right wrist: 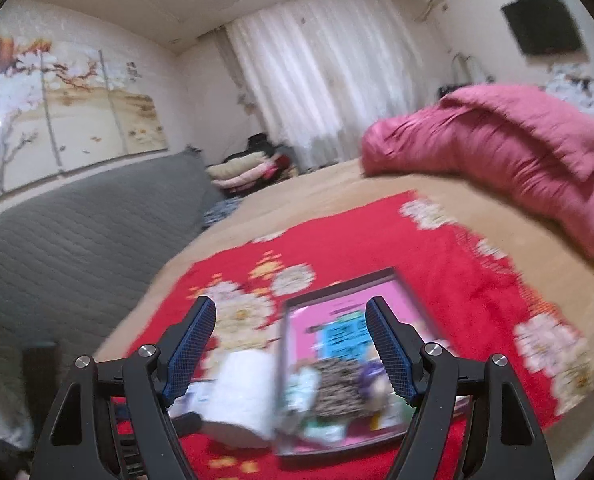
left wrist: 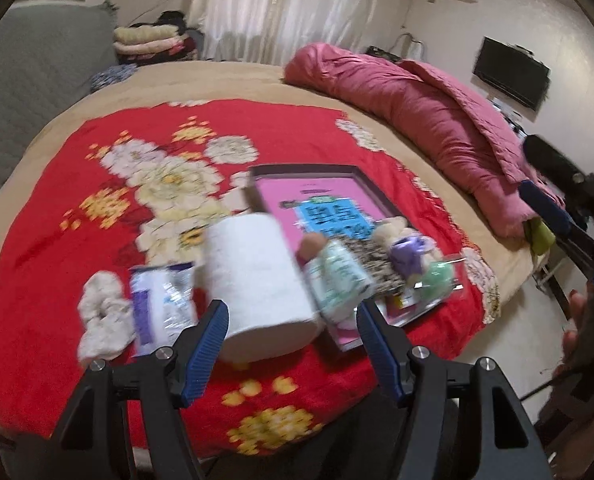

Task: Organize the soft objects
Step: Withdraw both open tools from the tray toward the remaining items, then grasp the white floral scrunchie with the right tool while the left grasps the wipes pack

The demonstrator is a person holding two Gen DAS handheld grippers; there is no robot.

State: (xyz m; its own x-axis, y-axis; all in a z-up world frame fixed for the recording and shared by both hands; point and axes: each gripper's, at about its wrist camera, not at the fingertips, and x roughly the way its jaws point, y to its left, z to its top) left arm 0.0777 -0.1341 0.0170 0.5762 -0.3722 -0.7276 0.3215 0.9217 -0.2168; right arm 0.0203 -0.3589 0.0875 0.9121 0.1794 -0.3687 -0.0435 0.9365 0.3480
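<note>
Blue-padded and gaping, the left claw (left wrist: 293, 320) frames a toilet roll (left wrist: 257, 284) lying beside the pink tray (left wrist: 321, 184) on the bed's red blanket (left wrist: 57, 200), while the right claw (right wrist: 291, 320) hovers empty; hasty squeezing could crush the roll.

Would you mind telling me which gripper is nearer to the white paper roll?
Left. The left gripper is open right at the white paper roll, fingers either side of its near end. The right gripper, also open, hangs farther back above it.

Two black claws (left wrist: 293, 320) (right wrist: 291, 320) with ribbed blue pads (left wrist: 211, 344) (silver screws at the pivots)
</note>
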